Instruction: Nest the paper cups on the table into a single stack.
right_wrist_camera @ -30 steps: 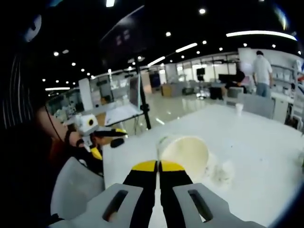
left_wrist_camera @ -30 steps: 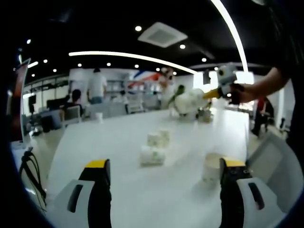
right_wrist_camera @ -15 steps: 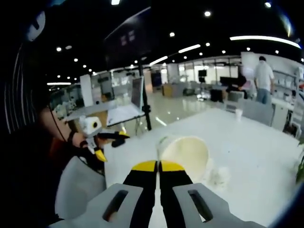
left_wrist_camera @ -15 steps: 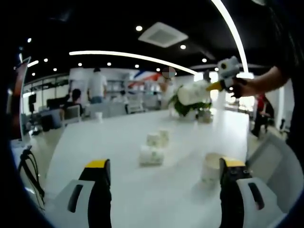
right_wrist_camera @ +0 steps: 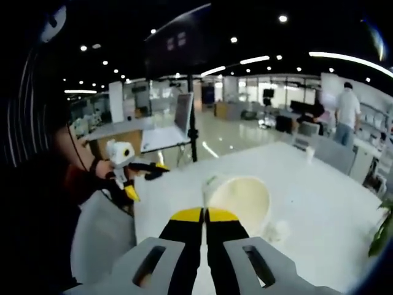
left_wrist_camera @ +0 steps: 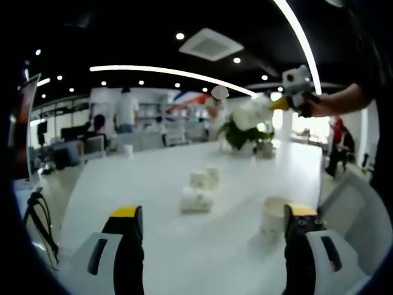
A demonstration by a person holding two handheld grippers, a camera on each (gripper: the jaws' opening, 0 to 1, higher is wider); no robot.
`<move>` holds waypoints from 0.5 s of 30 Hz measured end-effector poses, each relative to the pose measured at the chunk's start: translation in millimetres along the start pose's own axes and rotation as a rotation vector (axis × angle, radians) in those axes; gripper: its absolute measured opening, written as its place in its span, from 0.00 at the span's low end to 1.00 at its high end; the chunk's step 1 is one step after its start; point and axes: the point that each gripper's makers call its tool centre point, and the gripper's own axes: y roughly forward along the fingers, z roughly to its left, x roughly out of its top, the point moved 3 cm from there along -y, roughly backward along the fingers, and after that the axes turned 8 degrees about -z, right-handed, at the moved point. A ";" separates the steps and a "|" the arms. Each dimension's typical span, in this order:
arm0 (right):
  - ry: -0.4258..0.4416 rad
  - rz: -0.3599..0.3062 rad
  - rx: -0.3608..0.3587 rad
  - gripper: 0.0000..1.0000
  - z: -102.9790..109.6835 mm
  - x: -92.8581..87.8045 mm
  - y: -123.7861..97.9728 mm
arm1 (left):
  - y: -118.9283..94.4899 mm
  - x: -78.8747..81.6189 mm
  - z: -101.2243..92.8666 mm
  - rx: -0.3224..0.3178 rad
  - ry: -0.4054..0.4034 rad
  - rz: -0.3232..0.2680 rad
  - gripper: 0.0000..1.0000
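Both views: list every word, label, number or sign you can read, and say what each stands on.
None can be read.
Cup held by the right gripper: no print shows on it.
Cups on the table in the left gripper view: too blurred to show any print.
Dark screen on the stand: pale marks, too small to read.

front: bare table (left_wrist_camera: 147,184) | middle: lying cups (left_wrist_camera: 198,200) | right: upright cup (left_wrist_camera: 273,215) beside left tool (left_wrist_camera: 209,230)

Open office, dark ceiling (left_wrist_camera: 123,31), spotlights, white table (left_wrist_camera: 153,184), desks.
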 end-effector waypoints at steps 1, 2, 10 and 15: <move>-0.010 0.008 0.006 0.00 1.8 -0.4 0.2 | -0.2 -0.1 -0.1 0.000 -0.002 0.001 0.93; -0.017 0.018 0.012 0.00 3.6 -1.2 0.6 | -0.2 0.2 -0.4 -0.001 -0.002 -0.001 0.94; -0.079 0.089 0.071 0.00 19.5 -5.8 6.6 | -2.9 0.4 0.8 0.002 -0.001 0.001 0.94; -0.089 0.116 0.094 0.00 24.7 -7.4 9.3 | -5.4 0.4 2.7 0.009 -0.002 0.000 0.94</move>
